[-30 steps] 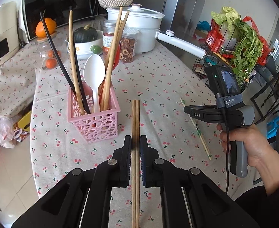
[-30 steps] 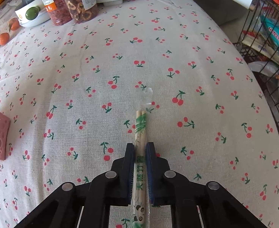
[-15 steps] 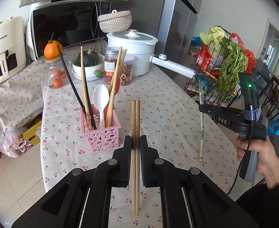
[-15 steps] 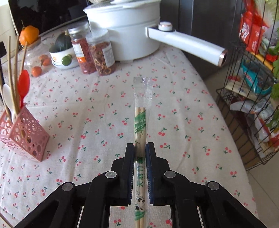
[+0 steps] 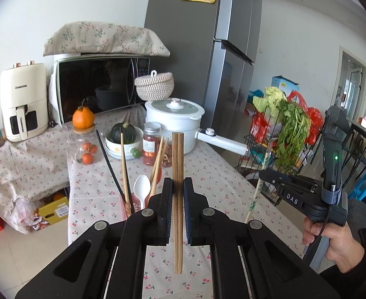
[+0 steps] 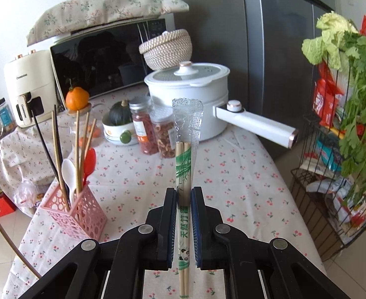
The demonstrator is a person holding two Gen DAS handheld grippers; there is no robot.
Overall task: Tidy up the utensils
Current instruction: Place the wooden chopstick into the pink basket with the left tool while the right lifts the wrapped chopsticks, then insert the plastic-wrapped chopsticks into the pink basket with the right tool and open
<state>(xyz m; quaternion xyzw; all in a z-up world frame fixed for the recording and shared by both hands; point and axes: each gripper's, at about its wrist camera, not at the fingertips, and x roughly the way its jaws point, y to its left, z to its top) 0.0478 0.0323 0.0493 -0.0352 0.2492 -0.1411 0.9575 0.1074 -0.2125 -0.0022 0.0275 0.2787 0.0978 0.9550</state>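
The left tool (image 5: 175,194) is clamped on a pair of brown chopsticks (image 5: 177,164), held up in the air above the tabletop (image 5: 215,172). The right tool (image 6: 183,199) is clamped on wrapped chopsticks (image 6: 184,164), also up off the tabletop. The pink basket (image 6: 77,211) with spoons and chopsticks stands near the tabletop's left edge.

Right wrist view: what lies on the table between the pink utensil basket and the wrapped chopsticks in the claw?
In the right wrist view, only bare cherry-print tablecloth lies between the pink utensil basket and the wrapped chopsticks clamped in the right claw.
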